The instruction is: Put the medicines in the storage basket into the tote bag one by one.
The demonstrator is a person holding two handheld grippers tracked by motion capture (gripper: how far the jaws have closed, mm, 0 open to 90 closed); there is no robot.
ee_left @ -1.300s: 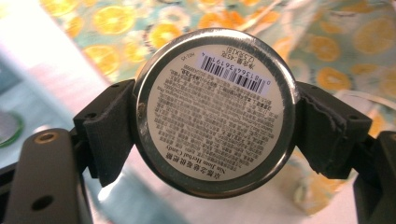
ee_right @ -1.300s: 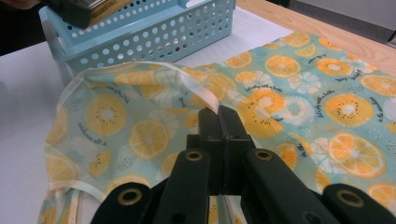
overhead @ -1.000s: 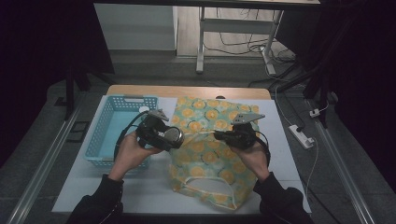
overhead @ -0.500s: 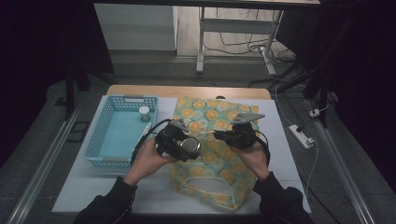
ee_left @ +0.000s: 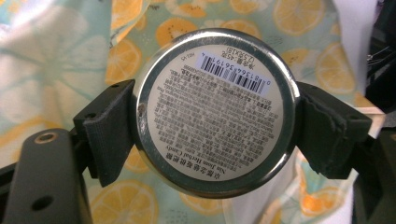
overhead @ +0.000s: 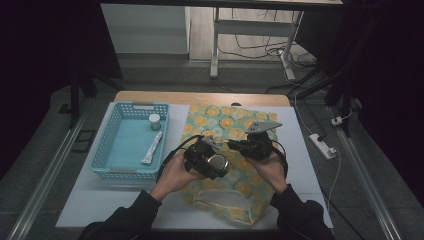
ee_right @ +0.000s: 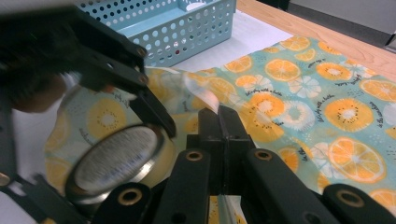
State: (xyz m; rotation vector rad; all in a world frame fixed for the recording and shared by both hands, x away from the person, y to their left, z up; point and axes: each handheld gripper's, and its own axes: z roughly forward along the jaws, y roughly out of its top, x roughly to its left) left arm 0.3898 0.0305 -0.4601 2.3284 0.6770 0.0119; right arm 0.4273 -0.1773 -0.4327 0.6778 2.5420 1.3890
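Observation:
A round metal tin (ee_left: 215, 112) with a barcode label faces the left gripper view, clamped between the two black fingers (ee_left: 109, 130). My left gripper (overhead: 217, 165) is shut on this tin (overhead: 218, 164) and holds it above the orange-print fabric bag (overhead: 225, 120), near the bag's left side. My right gripper (ee_right: 219, 116) is shut on a raised edge of the bag (ee_right: 327, 107), just right of the tin (ee_right: 114, 161). In the high view the right gripper (overhead: 235, 146) sits close beside the left one over the bag's middle.
A light blue perforated basket (overhead: 107, 172) stands left of the bag, with a small capped jar (overhead: 155, 121) and a white tube (overhead: 151, 148) inside. The bag's handles (overhead: 220, 197) lie toward the front table edge. A power strip (overhead: 324, 146) lies at the right.
My left gripper has carried the tin rightward, from beside the basket to over the bag next to the right gripper. The right gripper has stayed where it was.

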